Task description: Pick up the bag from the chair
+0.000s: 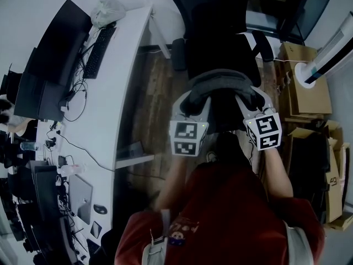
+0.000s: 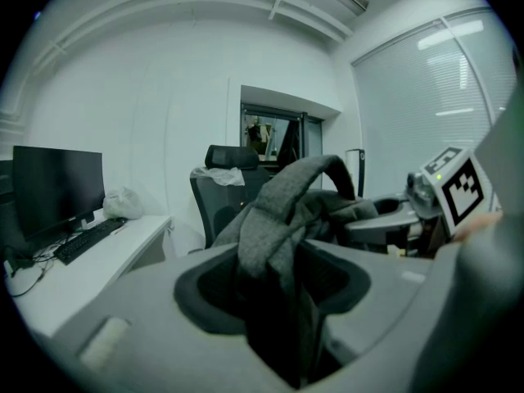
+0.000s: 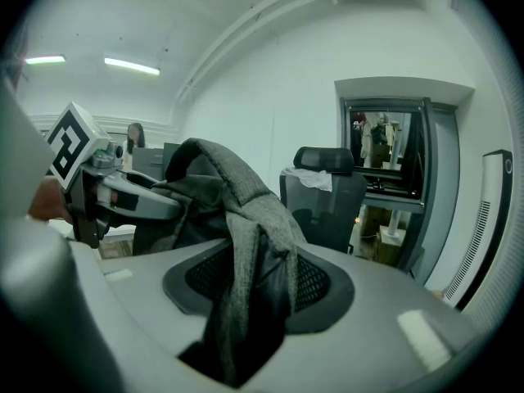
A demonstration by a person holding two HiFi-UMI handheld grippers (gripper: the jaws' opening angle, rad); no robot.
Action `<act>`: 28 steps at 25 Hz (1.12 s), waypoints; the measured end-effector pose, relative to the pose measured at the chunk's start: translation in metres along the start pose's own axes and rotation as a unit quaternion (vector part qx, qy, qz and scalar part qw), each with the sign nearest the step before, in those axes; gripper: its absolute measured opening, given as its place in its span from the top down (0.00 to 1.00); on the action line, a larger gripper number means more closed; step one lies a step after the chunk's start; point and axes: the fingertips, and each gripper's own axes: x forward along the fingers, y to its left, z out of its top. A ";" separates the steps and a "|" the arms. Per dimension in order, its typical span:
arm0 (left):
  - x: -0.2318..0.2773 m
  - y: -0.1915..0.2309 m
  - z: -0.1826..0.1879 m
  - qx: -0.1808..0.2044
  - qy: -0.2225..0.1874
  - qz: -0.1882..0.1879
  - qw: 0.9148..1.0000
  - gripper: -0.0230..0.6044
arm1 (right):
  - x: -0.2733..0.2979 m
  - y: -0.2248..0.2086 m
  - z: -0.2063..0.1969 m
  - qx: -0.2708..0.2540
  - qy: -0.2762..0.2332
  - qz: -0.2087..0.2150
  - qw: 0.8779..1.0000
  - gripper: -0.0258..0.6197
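Note:
The bag is dark grey cloth with thick straps, and it hangs between my two grippers in front of the black office chair. My left gripper is shut on the bag's left strap, which runs up out of its jaws. On the other side, my right gripper is shut on the right strap, whose cloth fills the jaw gap. The right gripper shows across the bag in the left gripper view, and the left gripper in the right gripper view. The bag's lower part is hidden behind the grippers.
A long white desk runs along the left with monitors, a keyboard and cables. Cardboard boxes and a white tower fan stand at the right. Wood floor lies between desk and chair.

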 end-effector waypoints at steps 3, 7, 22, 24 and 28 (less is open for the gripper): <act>0.000 -0.003 0.001 -0.002 0.001 -0.003 1.000 0.65 | -0.002 -0.002 0.000 -0.002 0.000 -0.002 1.000 0.69; 0.002 -0.006 -0.002 -0.001 0.001 -0.001 1.000 0.65 | -0.003 -0.004 -0.003 0.000 0.002 -0.001 1.000 0.69; 0.003 -0.006 -0.004 -0.002 0.003 0.000 1.000 0.65 | -0.003 -0.005 -0.005 -0.001 0.005 -0.002 1.000 0.68; 0.005 -0.007 -0.004 -0.003 0.003 -0.001 1.000 0.65 | -0.003 -0.006 -0.006 -0.001 0.007 -0.003 1.000 0.68; 0.008 -0.008 -0.002 -0.005 0.001 -0.004 1.000 0.65 | -0.002 -0.009 -0.006 -0.002 0.009 -0.005 1.000 0.68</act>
